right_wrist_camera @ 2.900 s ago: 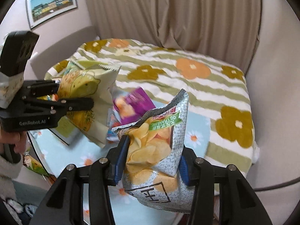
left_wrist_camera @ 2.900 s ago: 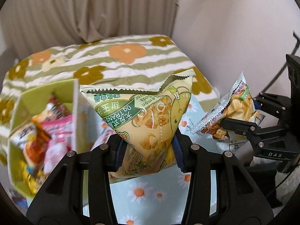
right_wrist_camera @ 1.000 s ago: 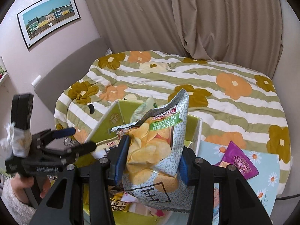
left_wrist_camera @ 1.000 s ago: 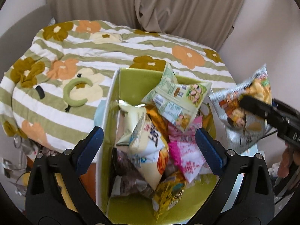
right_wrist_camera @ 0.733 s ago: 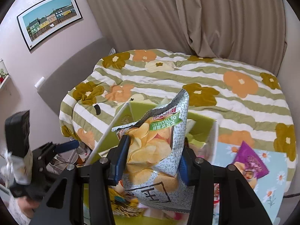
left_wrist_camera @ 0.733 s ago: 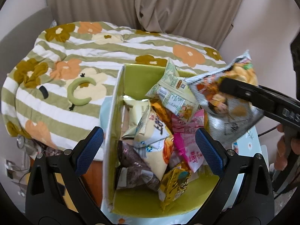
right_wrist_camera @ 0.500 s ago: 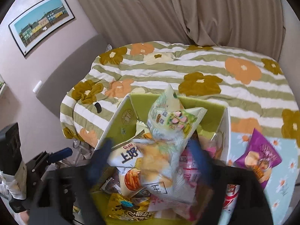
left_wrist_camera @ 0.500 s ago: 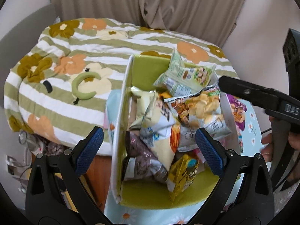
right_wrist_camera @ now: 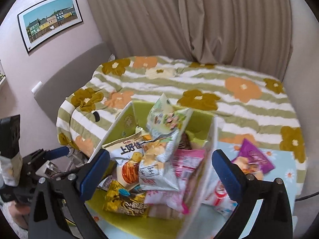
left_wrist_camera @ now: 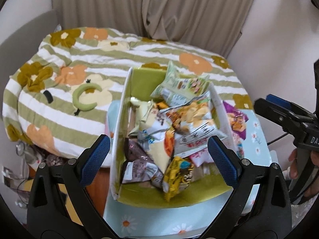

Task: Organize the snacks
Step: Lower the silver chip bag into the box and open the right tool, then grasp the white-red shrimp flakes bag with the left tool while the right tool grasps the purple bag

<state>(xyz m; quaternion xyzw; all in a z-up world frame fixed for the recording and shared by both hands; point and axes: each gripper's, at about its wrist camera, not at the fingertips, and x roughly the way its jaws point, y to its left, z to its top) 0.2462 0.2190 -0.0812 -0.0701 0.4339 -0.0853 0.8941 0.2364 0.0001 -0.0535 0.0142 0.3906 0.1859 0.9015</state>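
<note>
Both grippers, left [left_wrist_camera: 158, 156] and right [right_wrist_camera: 160, 170], jaws open, right opening, empty; chip bag [right_wrist_camera: 159, 165] tops box [left_wrist_camera: 137, 195] pile.

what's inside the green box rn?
The green box holds a heap of snack packs: a silver chip bag on top, a pale green pack behind it, yellow, brown and pink packs. Whatever lies beneath the heap is covered.
</note>
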